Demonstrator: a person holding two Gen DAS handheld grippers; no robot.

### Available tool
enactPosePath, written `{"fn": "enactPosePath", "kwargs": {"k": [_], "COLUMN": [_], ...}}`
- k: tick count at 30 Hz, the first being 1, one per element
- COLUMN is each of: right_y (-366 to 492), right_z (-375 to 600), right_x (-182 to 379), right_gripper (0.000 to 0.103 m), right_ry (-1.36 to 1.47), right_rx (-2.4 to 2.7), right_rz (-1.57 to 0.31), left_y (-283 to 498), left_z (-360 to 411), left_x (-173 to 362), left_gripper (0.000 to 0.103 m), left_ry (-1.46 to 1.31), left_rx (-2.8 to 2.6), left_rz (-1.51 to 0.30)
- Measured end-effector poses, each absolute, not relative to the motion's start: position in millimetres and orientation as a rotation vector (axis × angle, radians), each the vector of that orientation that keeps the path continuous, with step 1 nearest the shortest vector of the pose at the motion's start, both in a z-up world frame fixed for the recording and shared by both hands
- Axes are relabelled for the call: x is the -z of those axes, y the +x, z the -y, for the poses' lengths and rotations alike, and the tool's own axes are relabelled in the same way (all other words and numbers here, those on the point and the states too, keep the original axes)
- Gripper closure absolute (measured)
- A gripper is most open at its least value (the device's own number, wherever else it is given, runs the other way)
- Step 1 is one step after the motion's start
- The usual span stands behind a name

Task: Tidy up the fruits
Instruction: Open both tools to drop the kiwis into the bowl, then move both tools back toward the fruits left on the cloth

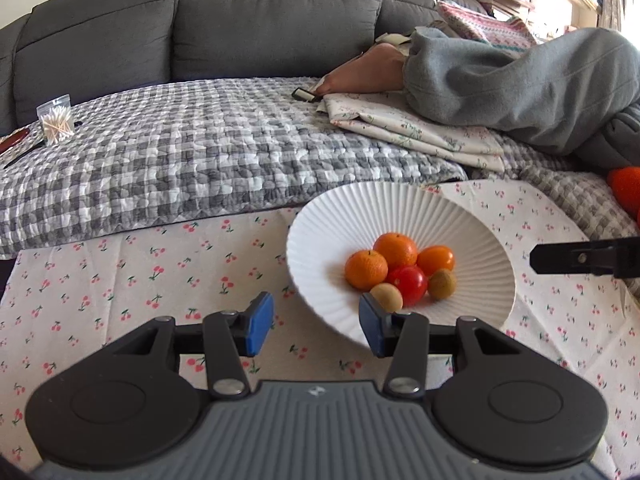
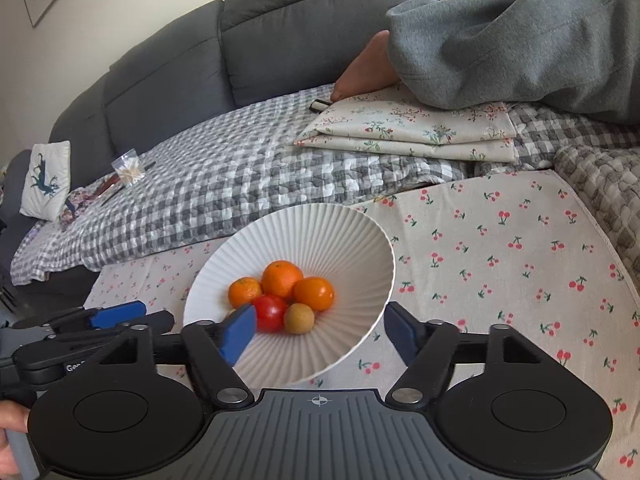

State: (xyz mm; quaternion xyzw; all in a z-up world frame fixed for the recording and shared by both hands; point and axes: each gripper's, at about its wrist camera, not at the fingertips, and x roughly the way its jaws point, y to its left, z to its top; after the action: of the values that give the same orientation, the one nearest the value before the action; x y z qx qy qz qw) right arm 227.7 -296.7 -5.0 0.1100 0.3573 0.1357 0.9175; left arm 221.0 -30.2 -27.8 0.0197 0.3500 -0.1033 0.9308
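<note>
Left wrist view shows the left gripper with its blue pads partly apart and nothing between them, poised at the near edge of a white ribbed bowl. Right wrist view shows the right gripper spread wider, also empty, its pads straddling the bowl's near rim without pressing on it.

All the fruit in view sits in the bowl's middle: three oranges, a red tomato and two small brown fruits, bunched together and touching. The bowl rests on a cherry-print cloth in front of a checked quilt and a grey sofa. A person's foot and grey trouser leg lie on folded floral fabric behind.

Judging by this, the gathering step looks finished or nearly so, with both grippers free. Something orange shows at the right edge of the left view; whether it is fruit is unclear. If so, the next move calls for reaching it with open jaws and closing gently around it.
</note>
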Motion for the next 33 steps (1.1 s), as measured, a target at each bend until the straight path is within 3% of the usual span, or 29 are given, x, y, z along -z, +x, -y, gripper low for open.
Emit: {"fn": "enactPosePath", "kwargs": {"k": [2, 7, 10, 12, 18, 33], "right_y": [220, 198, 190, 187, 175, 146], "right_z": [293, 289, 289, 289, 284, 253], "right_x": [1, -12, -15, -14, -11, -12], "right_gripper": [0.021, 0.009, 0.006, 0.006, 0.003, 0.000], "right_ry": [0.222, 0.230, 0.222, 0.224, 0.236, 0.211], "right_rx": [-0.301, -0.351, -0.359, -0.358, -0.360, -0.405], "right_rz": [-0.740, -0.735, -0.737, -0.748, -0.782, -0.805], "left_y": [214, 200, 190, 181, 159, 117], "left_z": [28, 18, 10, 6, 2, -16], "left_x": [26, 18, 11, 8, 7, 17], "left_gripper": [0.055, 0.039, 0.030, 0.018, 0.003, 0.001], "left_ry": [0.043, 0.011, -0.019, -0.037, -0.042, -0.100], "left_rx": [0.210, 0.171, 0.159, 0.151, 0.140, 0.150], "left_rz": [-0.723, -0.745, -0.748, -0.754, -0.758, -0.800]}}
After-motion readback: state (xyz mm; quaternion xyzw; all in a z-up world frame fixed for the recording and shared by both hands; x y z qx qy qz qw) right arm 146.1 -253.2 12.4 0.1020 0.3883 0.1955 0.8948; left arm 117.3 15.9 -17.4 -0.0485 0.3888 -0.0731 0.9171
